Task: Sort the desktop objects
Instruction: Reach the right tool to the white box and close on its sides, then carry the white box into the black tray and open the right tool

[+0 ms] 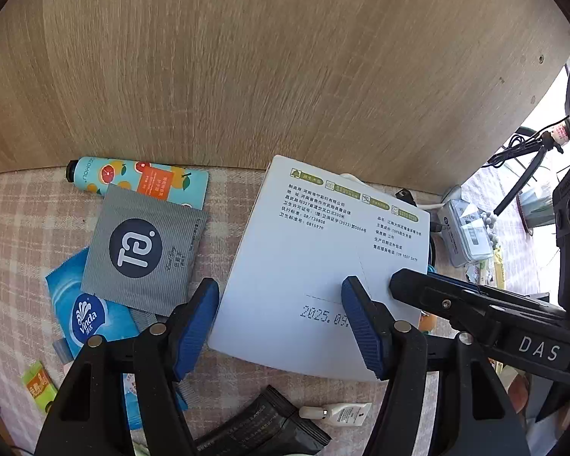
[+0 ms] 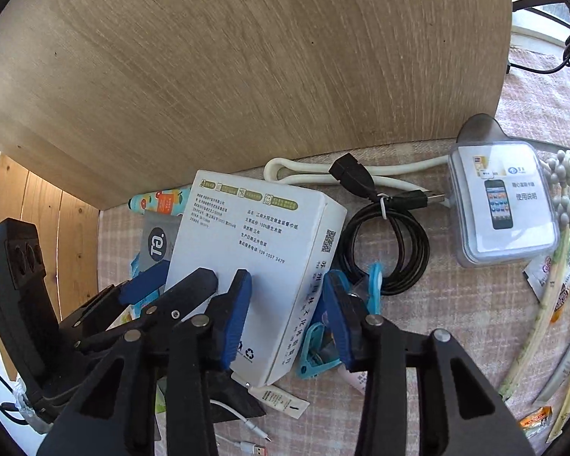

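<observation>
**Sorting: white box between two grippers**

Right gripper (image 2: 287,313): jaws spread, straddling the white box's (image 2: 247,250) near right corner, not yet clamped. Left gripper (image 1: 281,325): spread over its near left edge. Box sits mid-table, near the wooden panel (image 1: 285,68). Next, likely: close and lift.

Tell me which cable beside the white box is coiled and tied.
The black USB cable: looped in a coil, cinched with a white tie. The white cable lies in a loose bend.
</observation>
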Action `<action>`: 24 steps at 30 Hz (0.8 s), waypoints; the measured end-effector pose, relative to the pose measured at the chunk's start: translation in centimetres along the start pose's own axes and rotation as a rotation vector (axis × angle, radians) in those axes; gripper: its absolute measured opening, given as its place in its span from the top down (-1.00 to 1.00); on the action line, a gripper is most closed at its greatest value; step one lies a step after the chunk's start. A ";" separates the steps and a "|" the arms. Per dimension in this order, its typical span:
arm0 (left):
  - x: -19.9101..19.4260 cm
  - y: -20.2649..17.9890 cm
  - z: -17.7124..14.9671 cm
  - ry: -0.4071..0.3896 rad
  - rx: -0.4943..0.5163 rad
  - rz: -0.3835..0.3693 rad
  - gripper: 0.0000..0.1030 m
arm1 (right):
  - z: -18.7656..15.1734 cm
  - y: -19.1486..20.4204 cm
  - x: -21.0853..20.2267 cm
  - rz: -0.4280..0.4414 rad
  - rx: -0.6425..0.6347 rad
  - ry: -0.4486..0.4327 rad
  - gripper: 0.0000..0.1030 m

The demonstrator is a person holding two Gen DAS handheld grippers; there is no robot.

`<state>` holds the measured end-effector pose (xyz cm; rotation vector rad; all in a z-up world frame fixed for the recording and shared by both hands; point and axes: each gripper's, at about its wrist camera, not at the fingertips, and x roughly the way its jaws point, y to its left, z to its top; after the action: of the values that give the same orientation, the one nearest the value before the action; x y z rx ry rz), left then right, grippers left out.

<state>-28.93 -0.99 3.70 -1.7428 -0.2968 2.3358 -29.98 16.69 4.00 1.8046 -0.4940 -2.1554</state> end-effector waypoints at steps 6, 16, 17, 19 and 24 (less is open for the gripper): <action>-0.2 -2.4 -1.6 0.023 0.052 -0.028 -0.29 | -0.5 -1.0 -1.0 0.003 0.005 -0.003 0.33; -0.7 -8.4 -6.5 0.005 0.139 -0.037 -0.36 | -3.8 -4.1 -3.7 -0.036 0.020 -0.028 0.33; -0.5 -8.6 -6.9 0.008 0.141 -0.051 -0.36 | -4.5 -5.0 -4.2 -0.037 0.017 -0.028 0.33; -0.6 -9.5 -8.2 0.011 0.139 -0.072 -0.36 | -5.9 -5.6 -5.1 -0.042 0.012 -0.037 0.33; -2.0 -10.6 -12.5 0.015 0.132 -0.097 -0.36 | -10.1 -5.7 -6.3 -0.070 -0.024 -0.062 0.32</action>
<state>-15.89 9.02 5.12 -1.6452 -0.2138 2.2206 -18.91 23.74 5.51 1.7720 -0.4228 -2.2603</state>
